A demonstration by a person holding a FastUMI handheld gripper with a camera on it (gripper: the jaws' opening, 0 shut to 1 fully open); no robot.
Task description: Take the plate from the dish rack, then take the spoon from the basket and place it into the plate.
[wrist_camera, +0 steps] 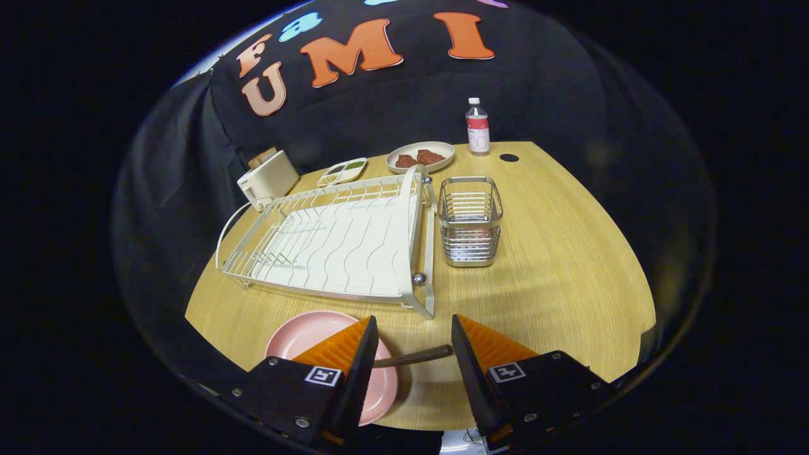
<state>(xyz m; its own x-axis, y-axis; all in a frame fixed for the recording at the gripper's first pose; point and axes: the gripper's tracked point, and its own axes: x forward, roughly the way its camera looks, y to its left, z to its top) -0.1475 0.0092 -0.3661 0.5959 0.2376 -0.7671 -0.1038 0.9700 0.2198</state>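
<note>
In the gripper view we see the claw (411, 354) standing open, its two fingers well apart and pressing on nothing. Across the gap between them runs the dark handle of the spoon (414, 357), its long axis lying crosswise to the fingers and rising slightly toward the right one. The handle's free end sits near the right finger's inner edge; we cannot tell whether they touch. The bowl end goes behind the left finger, over the pink plate (310, 332), so we judge the spoon is already lying on the plate and the claw has let go.

The plate rests on the desk (569, 265), partly under the left finger, just in front of the white dish rack (341, 243), which holds no dishes. The wire basket (470, 220) stands beside the rack's right end, well beyond the fingers.

What remains, we judge, is a straight pull back. The handle between the fingers is the one obstacle, since a sideways drift could knock it off the rim.
</note>
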